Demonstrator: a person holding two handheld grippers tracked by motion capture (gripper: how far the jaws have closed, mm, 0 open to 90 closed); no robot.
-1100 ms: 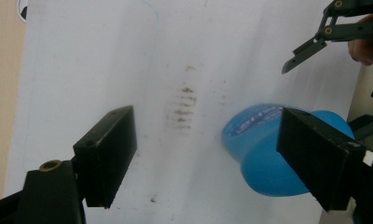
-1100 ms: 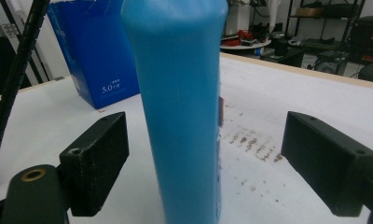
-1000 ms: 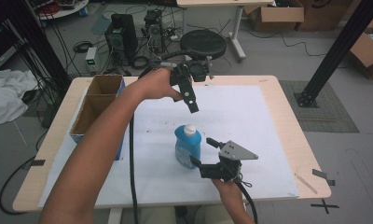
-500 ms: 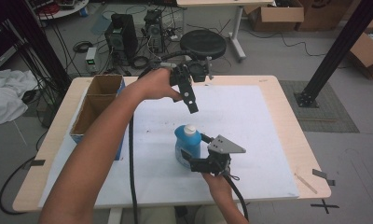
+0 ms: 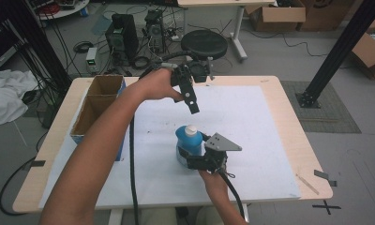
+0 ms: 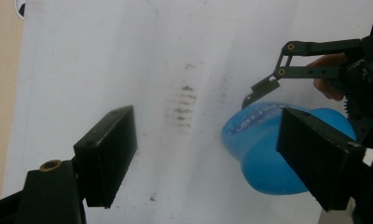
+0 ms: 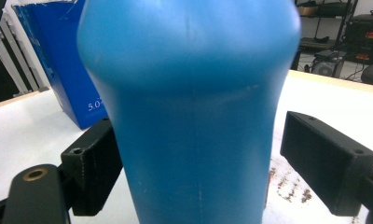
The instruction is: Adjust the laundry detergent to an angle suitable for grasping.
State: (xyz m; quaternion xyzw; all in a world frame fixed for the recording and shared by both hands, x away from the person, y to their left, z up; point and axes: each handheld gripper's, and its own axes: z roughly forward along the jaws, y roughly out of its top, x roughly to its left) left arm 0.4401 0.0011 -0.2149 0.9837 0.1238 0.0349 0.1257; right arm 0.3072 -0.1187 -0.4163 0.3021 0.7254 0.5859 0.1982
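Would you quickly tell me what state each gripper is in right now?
Left gripper: open, holding nothing, raised above the blue bottle.
Right gripper: open, jaws on either side of the bottle; the right jaw stands clear of it.

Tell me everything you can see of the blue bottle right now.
The blue bottle stands upright on the white sheet, near the table's front middle. It looks like smooth plastic, with a wide body narrowing to a waist, a white cap and a pale label. The right tongs straddle its waist: the left jaw is against it, the right jaw apart. The left tongs hover open above it.
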